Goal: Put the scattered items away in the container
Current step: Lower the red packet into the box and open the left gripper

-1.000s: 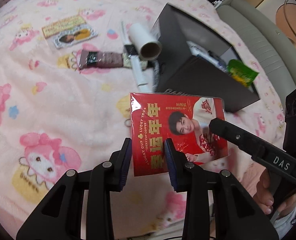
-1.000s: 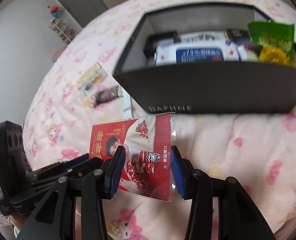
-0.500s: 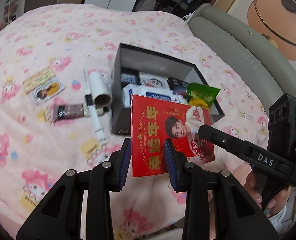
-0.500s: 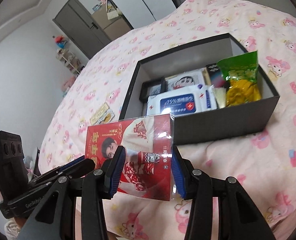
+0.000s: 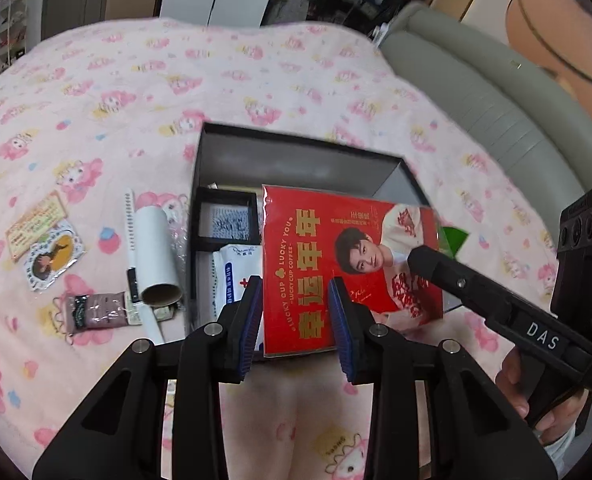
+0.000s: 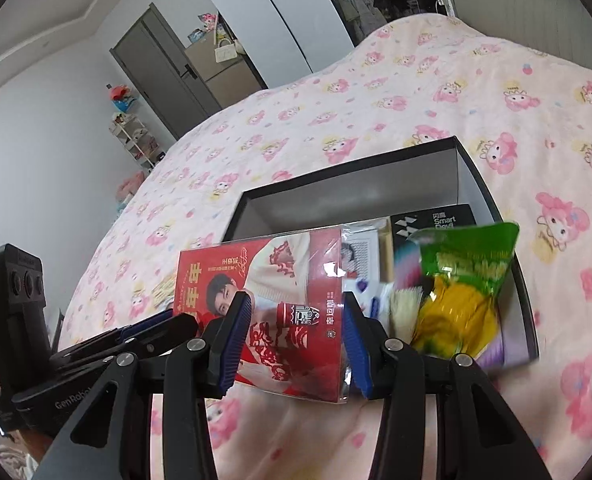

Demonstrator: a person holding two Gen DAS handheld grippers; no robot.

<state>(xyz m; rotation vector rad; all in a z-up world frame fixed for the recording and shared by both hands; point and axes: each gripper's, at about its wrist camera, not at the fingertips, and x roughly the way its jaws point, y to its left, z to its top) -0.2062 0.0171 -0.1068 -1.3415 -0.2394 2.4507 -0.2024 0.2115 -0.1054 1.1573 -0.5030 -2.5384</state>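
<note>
A flat red packet (image 5: 335, 264) with a man's portrait and gold letters is held in the air over the near edge of the open black box (image 5: 296, 152). My left gripper (image 5: 296, 304) is shut on its near edge. My right gripper (image 6: 294, 316) is shut on its other side (image 6: 280, 304) and shows in the left wrist view as a black arm (image 5: 495, 300). Inside the box (image 6: 351, 184) lie a green and yellow snack bag (image 6: 463, 284), a wipes pack (image 5: 232, 264) and a black framed card (image 5: 224, 222).
On the pink cartoon blanket left of the box lie a white cardboard tube (image 5: 156, 248), a white pen (image 5: 130, 220), a brown sachet (image 5: 96, 312) and two sticker cards (image 5: 44, 240). A grey padded headboard (image 5: 475, 92) runs along the right.
Both grippers have lifted the red packet off the blanket and carried it forward, from in front of the box to above its near edge. The box interior has come into view.
</note>
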